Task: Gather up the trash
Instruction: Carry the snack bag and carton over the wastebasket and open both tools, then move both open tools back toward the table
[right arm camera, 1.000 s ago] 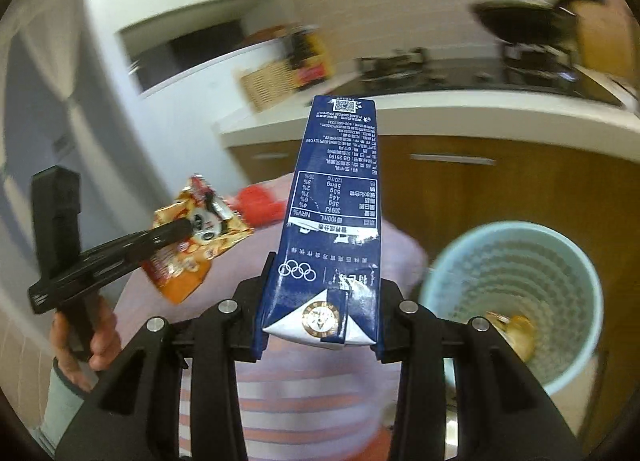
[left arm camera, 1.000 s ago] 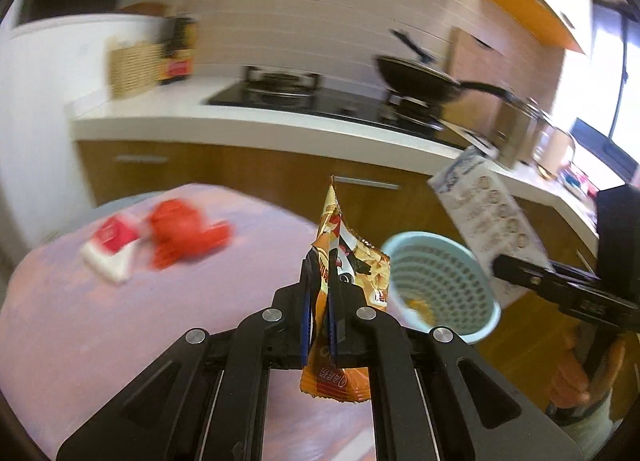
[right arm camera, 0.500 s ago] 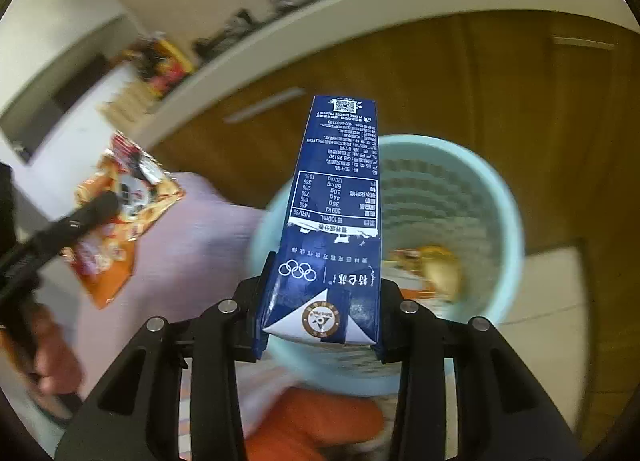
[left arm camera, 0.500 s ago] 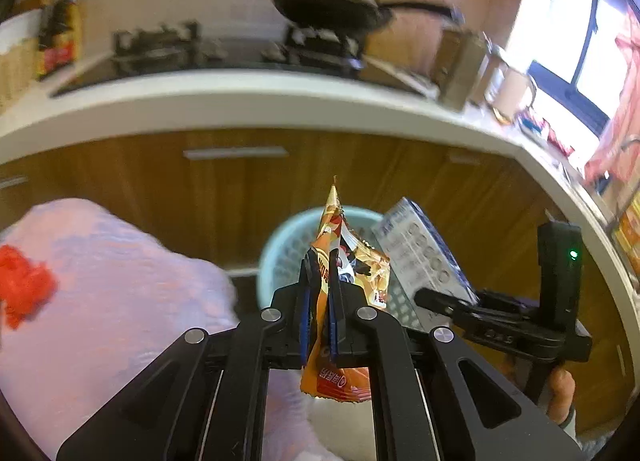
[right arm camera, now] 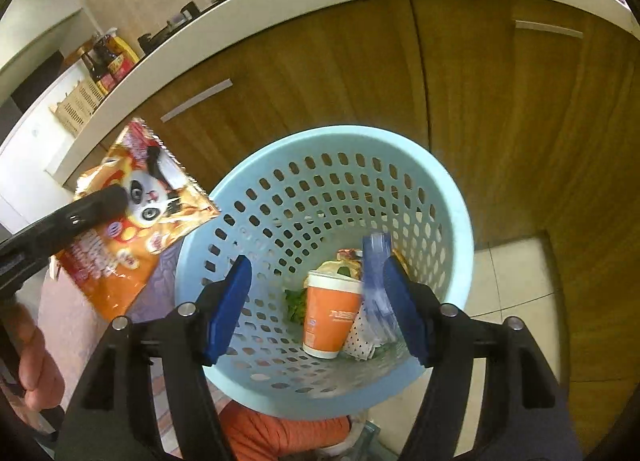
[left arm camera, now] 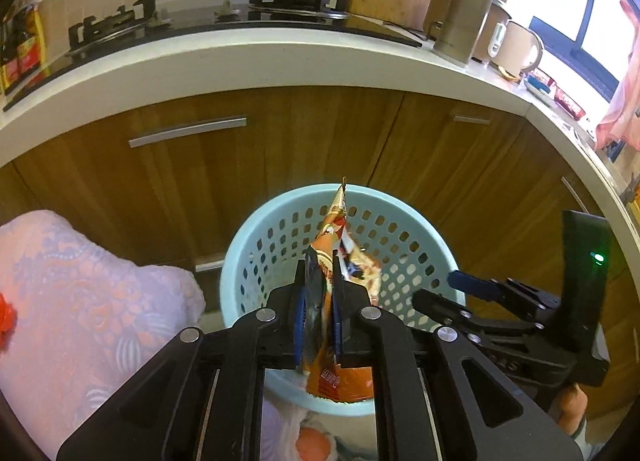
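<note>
Nearest, the left gripper (left arm camera: 320, 313) has just begun parting, its fingers (left arm camera: 301, 313) barely apart with the orange crinkled foil snack packet (left arm camera: 340, 253) between them, above the pale blue perforated plastic basket (right arm camera: 448, 197). Released off-centre, the packet may catch the near rim and slide out. The right gripper (right arm camera: 316, 301) has just been opening; its fingers stand wide and empty, a blurred carton (right arm camera: 374, 261) dropping beside the orange paper cup (right arm camera: 330, 313).
</note>
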